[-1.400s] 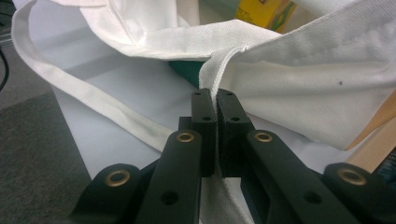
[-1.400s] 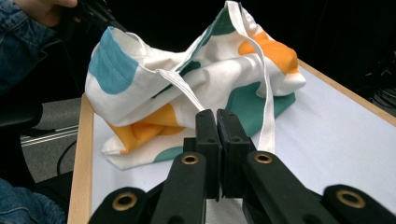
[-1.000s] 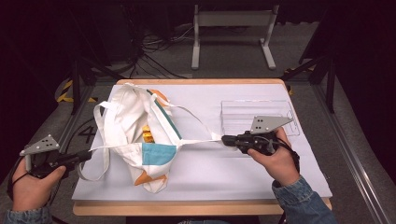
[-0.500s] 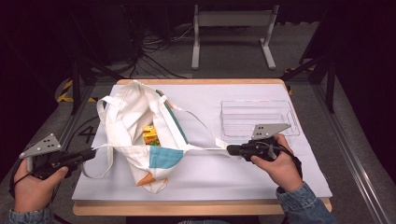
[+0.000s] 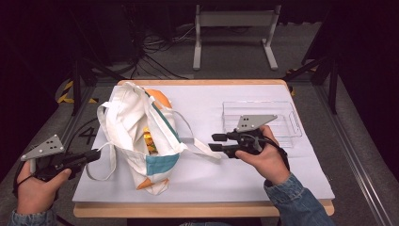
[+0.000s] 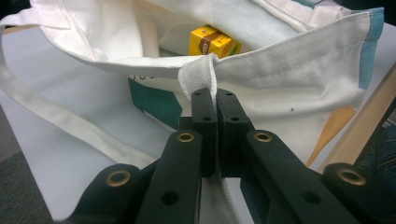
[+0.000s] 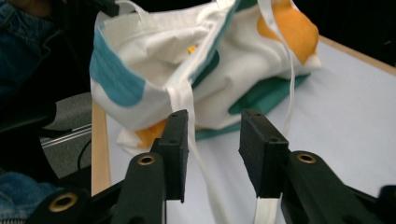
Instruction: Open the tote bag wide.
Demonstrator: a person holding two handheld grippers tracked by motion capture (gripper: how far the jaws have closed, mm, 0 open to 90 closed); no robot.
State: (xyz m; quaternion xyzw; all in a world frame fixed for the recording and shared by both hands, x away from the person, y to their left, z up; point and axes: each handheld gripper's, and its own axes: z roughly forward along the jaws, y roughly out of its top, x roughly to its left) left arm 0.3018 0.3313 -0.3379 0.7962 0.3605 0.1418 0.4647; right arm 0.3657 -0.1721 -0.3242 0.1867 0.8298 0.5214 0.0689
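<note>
1. The left gripper [image 6: 211, 100] has its jaws pressed together on a fold of the bag's [image 6: 289, 79] woven rim, the cloth pinched into a ridge between the pads.
2. The right gripper [image 7: 212, 135] has jaws that have just been opening; they stand partly apart, and one flat white strap [image 7: 184, 100] runs loose through the gap, lying against one jaw, not clamped.
3. One bag: white canvas with teal and orange patches, lying slumped on the left half of the counter [image 5: 263, 183], mouth open. In the high view the bag [image 5: 136, 127] sits between the two grippers, the left gripper [image 5: 91, 155] at its rim, the right gripper [image 5: 217, 143] just beside the strap's end.
4. Two straps show, both narrow flat webbing; the second strap [image 5: 101, 160] loops off the bag's left side.
5. One small yellow box [image 6: 212, 44], glossy card, rests inside the bag.
6. One clear plastic tray [image 5: 287, 110], rectangular, stands on the counter behind the right hand [image 5: 266, 160].
7. The counter has a smooth white top with a wooden edge.
</note>
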